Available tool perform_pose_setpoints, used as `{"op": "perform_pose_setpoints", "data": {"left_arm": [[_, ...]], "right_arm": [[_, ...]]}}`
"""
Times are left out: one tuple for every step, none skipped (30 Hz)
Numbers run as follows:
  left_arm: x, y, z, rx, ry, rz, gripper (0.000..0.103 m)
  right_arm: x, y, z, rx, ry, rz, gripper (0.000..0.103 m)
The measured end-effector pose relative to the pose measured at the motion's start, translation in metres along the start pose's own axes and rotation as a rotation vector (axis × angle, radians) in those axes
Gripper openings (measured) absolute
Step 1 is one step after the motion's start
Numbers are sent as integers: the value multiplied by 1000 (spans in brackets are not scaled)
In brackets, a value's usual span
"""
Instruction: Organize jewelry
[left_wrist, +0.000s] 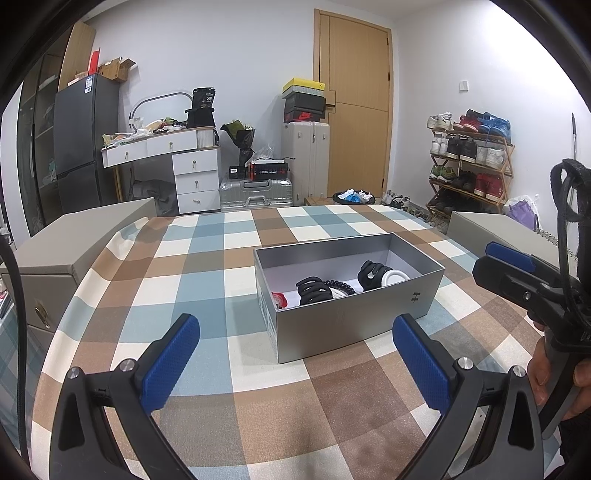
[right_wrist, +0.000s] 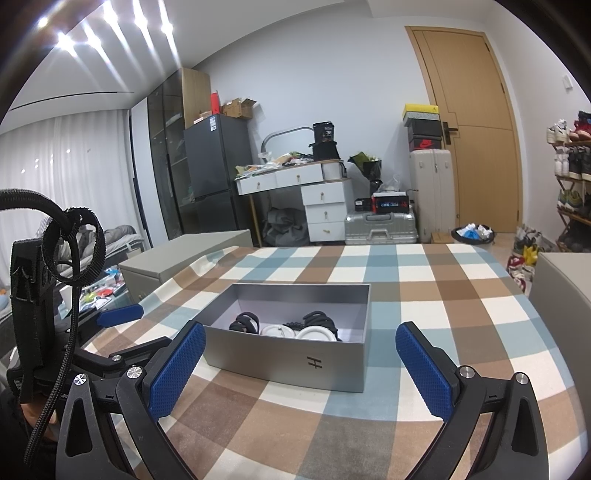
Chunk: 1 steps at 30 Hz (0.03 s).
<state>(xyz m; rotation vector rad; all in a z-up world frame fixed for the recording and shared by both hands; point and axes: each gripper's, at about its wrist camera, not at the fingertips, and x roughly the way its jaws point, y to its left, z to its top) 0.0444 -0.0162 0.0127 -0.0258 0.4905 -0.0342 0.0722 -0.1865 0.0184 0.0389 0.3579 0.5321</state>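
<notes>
**Jewelry sat loose in the open box, both grippers empty**

The jewelry lay in the grey box (left_wrist: 347, 295) on the checked cloth (left_wrist: 207, 266): black claw clips (left_wrist: 314, 290), a second black clip (left_wrist: 371, 275) leaning on a white ring (left_wrist: 394, 276), a dark beaded band (left_wrist: 336, 285) and something small and red (left_wrist: 279, 299) in the near corner. From the right wrist view the same heap showed as clips (right_wrist: 244, 322) and white rings (right_wrist: 312, 334) bunched along the near wall of the box (right_wrist: 288, 363).

These pieces looked light and rigid, the plastic smooth enough to slip between flat pads. A clip would probably be best taken across its spine, a ring across its rim. The beaded band seemed limp and likely to sag, so a pinch at its middle appeared safer. The box looked like thin card and might slide if nudged. The items touched one another, so lifting one could drag a neighbour.

The left gripper (left_wrist: 295, 358) stood short of the box, fingers wide apart and holding nothing; the jewelry lay at about 12 to 1 o'clock from it, beyond the near wall. The right gripper (right_wrist: 301, 369) was likewise spread and empty, with the box at 12 o'clock, its near wall between the pads. Each tool appeared at the other's side, the right one at 3 o'clock in the left view.
</notes>
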Motion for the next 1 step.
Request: {"op": "perform_pose_setpoints", "data": {"left_arm": [[0, 0, 0, -1, 0, 1, 102]], "right_arm": [[0, 0, 0, 0, 0, 0, 103]]}}
